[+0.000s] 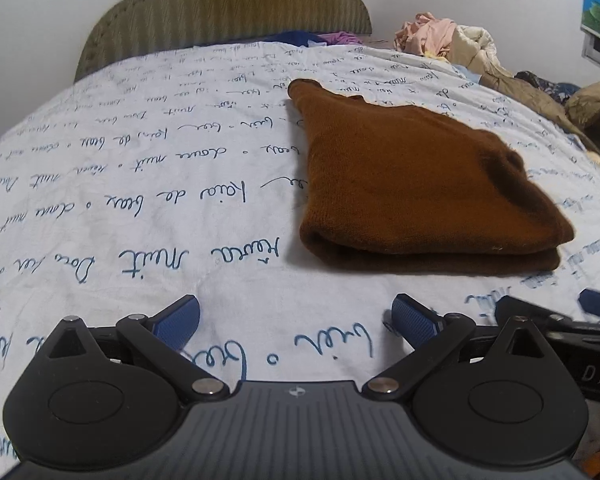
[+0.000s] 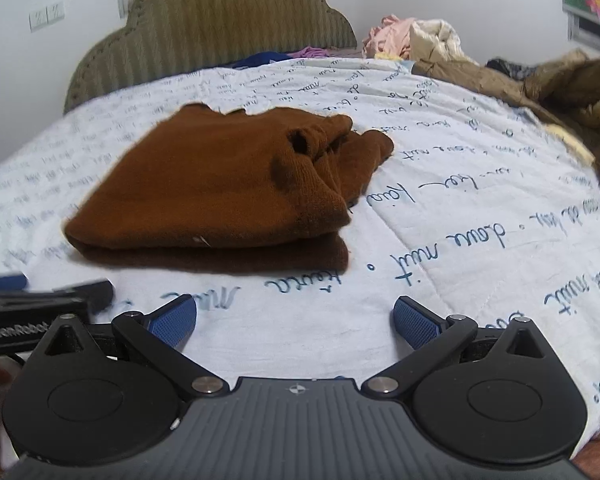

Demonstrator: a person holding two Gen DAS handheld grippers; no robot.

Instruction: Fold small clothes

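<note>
A brown knitted garment (image 1: pixel 412 188) lies folded in a thick stack on the white bedspread (image 1: pixel 139 200), ahead and to the right in the left wrist view. In the right wrist view the same brown garment (image 2: pixel 219 196) lies ahead to the left, with a sleeve end sticking out at its far right. My left gripper (image 1: pixel 295 316) is open over bare bedspread, a short way in front of the fold, holding nothing. My right gripper (image 2: pixel 295 316) is open too and empty, near the garment's front edge. Each gripper shows at the edge of the other's view.
The bedspread (image 2: pixel 480 208) has blue handwriting print. A green padded headboard (image 1: pixel 227 12) stands at the far end. A heap of clothes (image 1: pixel 440 36) and brown jackets (image 2: pixel 560 84) pile up at the far right of the bed.
</note>
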